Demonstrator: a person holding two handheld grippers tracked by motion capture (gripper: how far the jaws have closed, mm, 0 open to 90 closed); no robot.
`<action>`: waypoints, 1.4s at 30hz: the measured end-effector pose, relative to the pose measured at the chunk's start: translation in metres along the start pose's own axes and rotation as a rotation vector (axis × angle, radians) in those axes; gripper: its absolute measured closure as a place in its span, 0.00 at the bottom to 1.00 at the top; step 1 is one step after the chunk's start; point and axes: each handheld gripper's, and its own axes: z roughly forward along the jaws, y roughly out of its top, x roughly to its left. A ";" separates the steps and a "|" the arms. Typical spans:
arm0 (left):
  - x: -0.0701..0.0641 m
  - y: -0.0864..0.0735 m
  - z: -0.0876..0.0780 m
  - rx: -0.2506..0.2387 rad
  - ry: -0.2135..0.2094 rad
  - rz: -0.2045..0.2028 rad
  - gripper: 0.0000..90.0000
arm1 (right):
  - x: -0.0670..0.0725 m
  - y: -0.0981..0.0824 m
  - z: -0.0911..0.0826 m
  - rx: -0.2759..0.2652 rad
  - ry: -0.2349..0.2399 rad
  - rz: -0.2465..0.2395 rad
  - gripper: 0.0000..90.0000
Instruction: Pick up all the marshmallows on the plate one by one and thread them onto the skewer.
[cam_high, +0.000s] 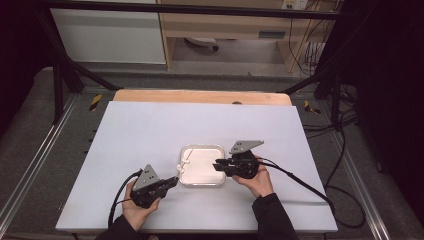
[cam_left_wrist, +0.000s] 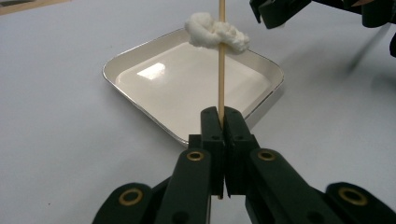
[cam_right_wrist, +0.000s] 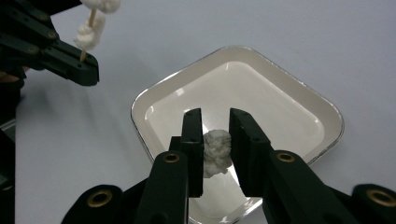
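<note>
A thin wooden skewer (cam_left_wrist: 221, 79) stands upright between the jaws of my left gripper (cam_left_wrist: 223, 116), which is shut on its lower end. A white fluffy lump (cam_left_wrist: 212, 32) is threaded on the skewer above the near left corner of a shallow white tray (cam_left_wrist: 177, 88). In the high view the left gripper (cam_high: 175, 180) is at the tray's (cam_high: 220, 148) front left. My right gripper (cam_right_wrist: 215, 114) hovers over the tray (cam_right_wrist: 280, 107), shut on another white lump (cam_right_wrist: 215, 151). In the right gripper view the left gripper (cam_right_wrist: 84, 70) holds the skewered lumps (cam_right_wrist: 88, 35) at upper left.
A white sheet (cam_high: 150, 130) covers the table, with a wooden edge (cam_high: 200, 96) at the back. Black cables (cam_high: 300, 182) trail from both grippers toward the front and right. Black frame bars (cam_high: 65, 75) stand at the far corners.
</note>
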 end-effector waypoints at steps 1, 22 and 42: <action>0.000 0.000 0.000 0.000 0.000 0.000 0.98 | 0.000 0.001 -0.003 -0.014 0.002 0.005 0.85; -0.002 0.000 0.000 -0.003 -0.011 0.009 0.98 | 0.003 0.033 -0.037 -0.229 0.056 0.061 0.85; -0.003 0.001 0.000 -0.011 -0.015 0.018 0.98 | 0.010 0.063 -0.027 -0.326 0.108 0.111 0.85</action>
